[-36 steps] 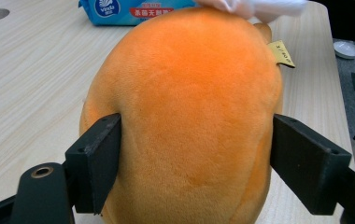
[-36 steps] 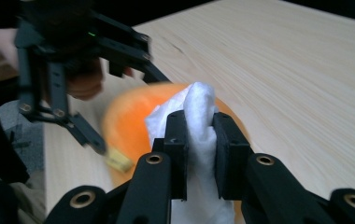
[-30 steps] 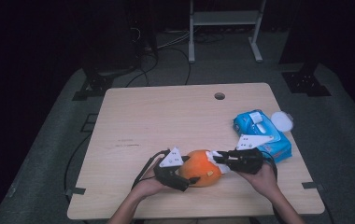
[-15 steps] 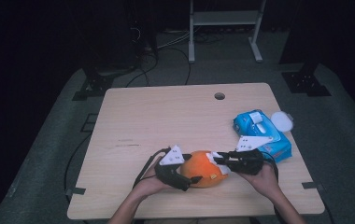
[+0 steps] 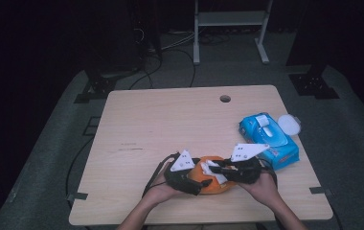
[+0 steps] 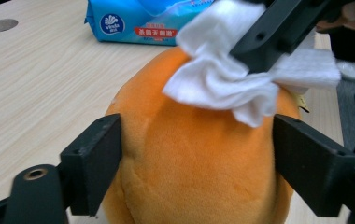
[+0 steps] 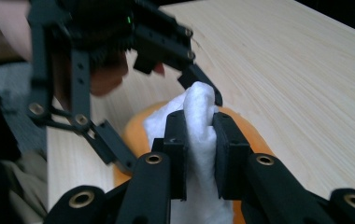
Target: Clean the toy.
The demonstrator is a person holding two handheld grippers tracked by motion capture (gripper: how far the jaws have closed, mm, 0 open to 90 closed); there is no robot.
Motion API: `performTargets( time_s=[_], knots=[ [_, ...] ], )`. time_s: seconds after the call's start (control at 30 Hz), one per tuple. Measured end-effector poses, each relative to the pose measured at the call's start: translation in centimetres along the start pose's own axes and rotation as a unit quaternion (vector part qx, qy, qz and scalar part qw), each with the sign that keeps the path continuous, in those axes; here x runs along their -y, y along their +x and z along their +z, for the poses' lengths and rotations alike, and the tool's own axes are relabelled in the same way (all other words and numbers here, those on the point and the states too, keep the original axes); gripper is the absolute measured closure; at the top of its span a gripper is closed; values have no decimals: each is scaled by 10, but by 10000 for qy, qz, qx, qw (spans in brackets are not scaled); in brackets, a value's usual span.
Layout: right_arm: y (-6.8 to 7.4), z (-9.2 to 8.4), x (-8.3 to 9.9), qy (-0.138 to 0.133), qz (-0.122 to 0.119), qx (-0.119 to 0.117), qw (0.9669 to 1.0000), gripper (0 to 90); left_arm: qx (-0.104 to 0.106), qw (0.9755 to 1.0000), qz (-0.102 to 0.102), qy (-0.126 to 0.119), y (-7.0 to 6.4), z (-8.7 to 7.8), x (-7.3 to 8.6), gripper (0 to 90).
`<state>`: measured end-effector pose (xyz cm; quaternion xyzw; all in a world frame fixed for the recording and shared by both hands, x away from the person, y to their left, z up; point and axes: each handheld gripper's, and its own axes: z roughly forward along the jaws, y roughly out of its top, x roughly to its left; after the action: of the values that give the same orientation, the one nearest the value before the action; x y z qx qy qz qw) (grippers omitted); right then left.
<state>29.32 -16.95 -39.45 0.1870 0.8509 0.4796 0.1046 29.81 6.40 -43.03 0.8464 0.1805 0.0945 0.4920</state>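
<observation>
Your left gripper straddles a rounded, plush orange toy near the table's front edge, its jaws having just been closing, flanking the fuzzy sides; contact unclear. Your right gripper pinches a crumpled white wipe atop the toy. A glossy blue wipe pack lies just right; bare wood stretches beyond.

One orange plush toy, one white wipe, one blue wipe pack, one round white lid, two grippers
</observation>
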Motion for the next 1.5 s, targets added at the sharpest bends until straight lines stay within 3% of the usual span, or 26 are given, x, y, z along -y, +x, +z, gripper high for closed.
performTargets(
  time_s=[0.1, 0.17, 0.23, 0.3, 0.4, 0.53, 0.63, 0.73, 0.8, 0.9, 0.97, 1.03, 1.1, 1.17, 1.23, 1.33, 1.4, 1.43, 1.5],
  knots=[
    [-6, -1, 4, 16, 45, 43, 10000, 764, 109, 9995, -278, -141, 10, -5, 2, 105],
    [-14, -7, 8, -58, 188, 82, 9998, 765, 285, 9982, -511, -96, 15, -1, 7, 92],
    [-20, -11, 11, -87, 271, 142, 9995, 764, 392, 9973, -610, -115, 15, 6, 12, 105],
    [-21, -10, 13, -86, 304, 153, 9994, 765, 298, 9979, -553, -127, 14, 6, 11, 213],
    [-17, -12, 8, -107, 242, 296, 9992, 765, 97, 9993, -207, -300, 12, -4, 3, 313],
    [-10, -17, -2, -366, 195, 304, 9987, 765, -420, 9980, 412, -239, 8, -14, -7, 335],
    [-4, -9, -4, -285, 99, 264, 9992, 765, -563, 9964, 630, -49, 7, -16, -7, 334],
    [-10, -5, 1, -151, 203, 294, 9992, 765, -421, 9980, 466, -1, 11, -13, -1, 281],
    [-17, -5, 8, -45, 268, 416, 9988, 764, -190, 9998, 80, -57, 18, -11, 2, 189],
    [-27, -7, 17, -102, 570, 363, 9977, 764, -59, 9997, -160, -177, 23, -9, 6, 166],
    [-25, -7, 14, -123, 533, 400, 9977, 765, -207, 9996, -99, -159, 20, -10, 5, 228],
    [-17, -5, 7, -224, 492, 285, 9981, 764, -260, 9995, 43, -192, 15, -9, 0, 264],
    [-6, -2, 0, -319, 334, 88, 9989, 764, -310, 9986, 427, -92, 3, -6, -7, 266],
    [1, 2, -5, -215, 83, 133, 9996, 765, -399, 9971, 654, -3, -2, -4, -9, 256],
    [-1, 1, -5, -135, 6, 279, 9995, 765, -420, 9980, 465, -92, 2, -6, -7, 191],
    [-13, -3, 2, -186, 253, 326, 9990, 765, -500, 9987, 73, -115, 11, -4, -3, 95],
    [-17, -5, 5, -235, 359, 386, 9983, 765, -448, 9988, -104, -180, 13, -2, -2, 96],
    [-18, -6, 6, -249, 395, 410, 9981, 765, -354, 9991, -119, -181, 13, 0, -2, 140],
    [-16, -6, 5, -237, 346, 460, 9981, 765, -470, 9987, 76, -160, 9, 0, -2, 216]
  ],
)
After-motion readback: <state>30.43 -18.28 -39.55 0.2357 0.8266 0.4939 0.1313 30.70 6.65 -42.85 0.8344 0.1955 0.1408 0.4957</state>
